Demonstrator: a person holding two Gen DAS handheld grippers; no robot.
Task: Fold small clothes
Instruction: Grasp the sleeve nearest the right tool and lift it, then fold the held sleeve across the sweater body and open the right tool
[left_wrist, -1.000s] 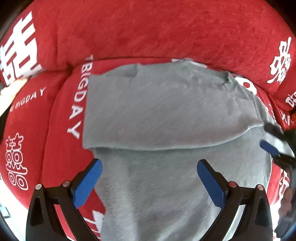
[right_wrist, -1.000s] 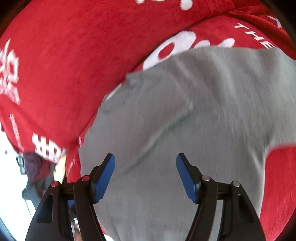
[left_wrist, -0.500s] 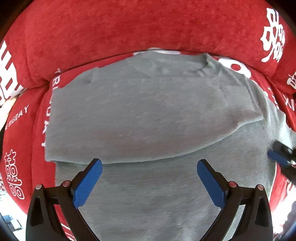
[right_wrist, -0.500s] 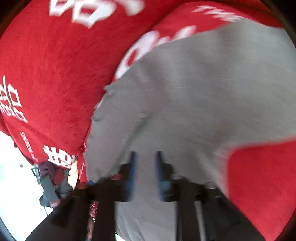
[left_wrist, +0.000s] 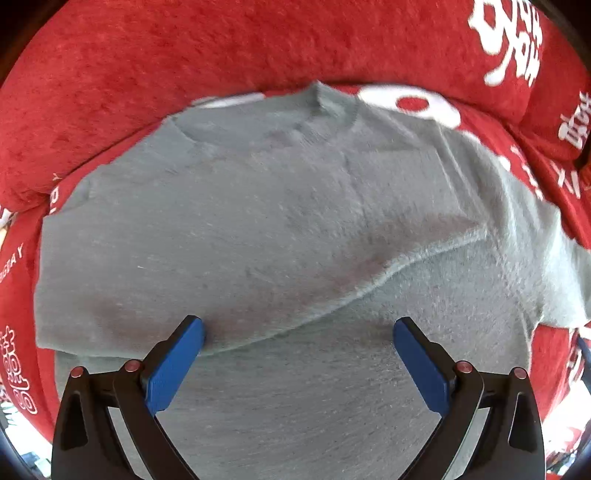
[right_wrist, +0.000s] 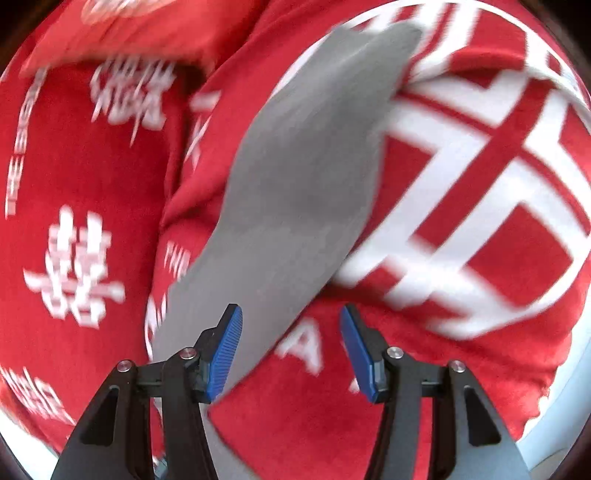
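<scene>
A grey fuzzy sweater (left_wrist: 258, 229) lies flat on a red plush cushion, with its neckline at the far side. One flap is folded over, and its edge runs slantwise across the middle. My left gripper (left_wrist: 297, 339) points down close over that fold edge, open wide, with nothing between the blue pads (left_wrist: 177, 363). In the blurred right wrist view, a long grey strip of the sweater (right_wrist: 295, 177) runs from the upper right down to the left fingertip. My right gripper (right_wrist: 291, 350) hovers above it with its jaws opening. The cloth passes under the left pad (right_wrist: 225, 354) unpinched.
Red cushions (left_wrist: 221, 55) with white characters and lettering surround the sweater, and a thick back cushion rises behind it. A seat cushion with a large white lattice pattern (right_wrist: 480, 184) lies to the right of the grey strip. Pale floor (right_wrist: 569, 413) shows past the cushion's lower right edge.
My left gripper has sunk closer to the sweater and shifted along the fold. My right gripper swung sideways off the sweater's body, narrowed its jaws midway, then widened them over the grey strip.
</scene>
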